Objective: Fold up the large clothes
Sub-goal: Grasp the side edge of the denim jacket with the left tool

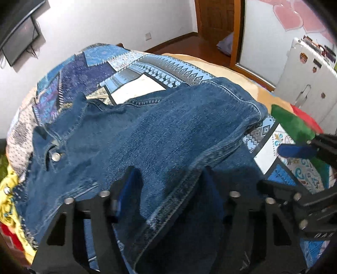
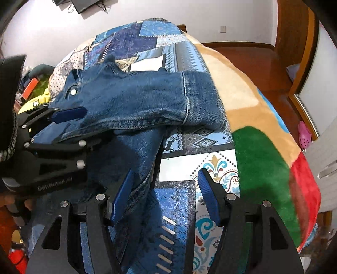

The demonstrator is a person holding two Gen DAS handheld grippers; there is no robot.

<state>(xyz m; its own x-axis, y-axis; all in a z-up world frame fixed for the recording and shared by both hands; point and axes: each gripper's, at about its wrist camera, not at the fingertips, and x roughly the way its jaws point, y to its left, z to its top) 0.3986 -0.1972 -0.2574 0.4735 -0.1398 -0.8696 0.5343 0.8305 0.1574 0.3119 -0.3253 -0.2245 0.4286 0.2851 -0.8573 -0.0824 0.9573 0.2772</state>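
Observation:
A blue denim jacket lies on the bed's patterned blue quilt, one sleeve folded across its body. My left gripper straddles the folded sleeve's hem near the front edge. Denim fills the gap between its jaws, which stand well apart, and I see no pinch. My right gripper is open over bare quilt just right of the jacket. A hanging denim edge brushes its left pad.
A tan, green and red fleece blanket covers the bed's right side. Yellow clothing is piled at the left edge. A white fridge and a wooden door stand beyond the bed.

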